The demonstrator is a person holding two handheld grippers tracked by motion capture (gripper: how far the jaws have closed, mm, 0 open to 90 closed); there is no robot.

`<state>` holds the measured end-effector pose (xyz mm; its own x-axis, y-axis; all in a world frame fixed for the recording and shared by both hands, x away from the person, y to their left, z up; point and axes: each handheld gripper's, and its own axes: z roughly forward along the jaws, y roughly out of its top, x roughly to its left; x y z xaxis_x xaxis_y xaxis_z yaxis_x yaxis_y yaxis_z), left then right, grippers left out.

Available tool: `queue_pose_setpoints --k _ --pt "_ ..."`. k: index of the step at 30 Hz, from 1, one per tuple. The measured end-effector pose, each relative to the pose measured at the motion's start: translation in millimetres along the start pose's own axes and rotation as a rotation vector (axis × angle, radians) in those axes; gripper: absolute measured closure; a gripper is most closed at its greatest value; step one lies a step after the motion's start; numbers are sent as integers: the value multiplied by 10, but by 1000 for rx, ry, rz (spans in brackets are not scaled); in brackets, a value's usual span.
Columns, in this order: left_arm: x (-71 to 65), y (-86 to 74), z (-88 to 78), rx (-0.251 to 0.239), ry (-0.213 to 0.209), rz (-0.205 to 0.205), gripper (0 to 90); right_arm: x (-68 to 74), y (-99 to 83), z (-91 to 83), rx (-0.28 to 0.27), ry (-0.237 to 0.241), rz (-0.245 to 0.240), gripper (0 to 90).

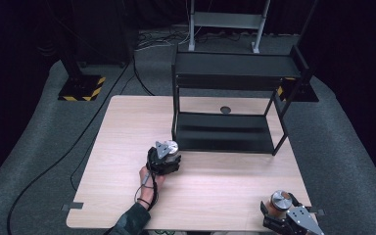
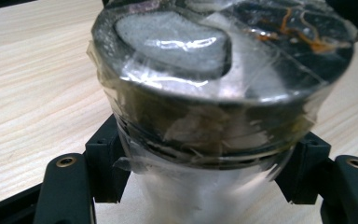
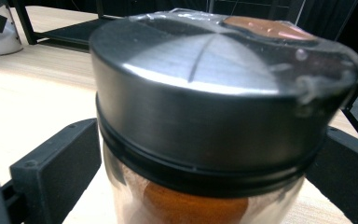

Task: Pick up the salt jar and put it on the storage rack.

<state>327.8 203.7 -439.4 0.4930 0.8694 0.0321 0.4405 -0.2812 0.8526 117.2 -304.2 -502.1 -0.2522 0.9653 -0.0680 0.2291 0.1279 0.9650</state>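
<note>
We hold the left gripper (image 1: pixel 165 157) near the middle of the pale wooden table (image 1: pixel 127 127), just in front of the low black metal shelf rack (image 1: pixel 225 132) that stands on the far half. Its black jaws are closed on a clear jar with a metal lid wrapped in plastic film (image 2: pixel 214 84), white powder showing through the glass; in the left gripper view the pads press the jar's body from both sides just below the lid, and the jar stands upright on the tabletop.

Our right gripper (image 1: pixel 286 215) sits at the near right corner of the table, well apart from the left one. Its jaws flank a second jar with a brushed metal lid and orange-brown powder inside (image 3: pixel 214 107). In the right gripper view both black pads lie against the glass below the lid, so we have hold of it. This jar also stands upright.
</note>
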Motion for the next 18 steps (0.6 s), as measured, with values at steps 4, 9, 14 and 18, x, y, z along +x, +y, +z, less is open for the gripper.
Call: queue_pose_setpoints --k 4,9,14,18 --pt "32 29 -46 7 -10 11 308 -1 0 1 0 0 0 0" --pt "51 79 -116 7 -26 23 308 0 2 1 1 0 0 0" --pt "59 157 -176 24 -44 48 308 -1 2 1 1 1 -1 0" --pt "114 212 -211 33 -80 42 308 -2 3 2 1 1 -1 0"
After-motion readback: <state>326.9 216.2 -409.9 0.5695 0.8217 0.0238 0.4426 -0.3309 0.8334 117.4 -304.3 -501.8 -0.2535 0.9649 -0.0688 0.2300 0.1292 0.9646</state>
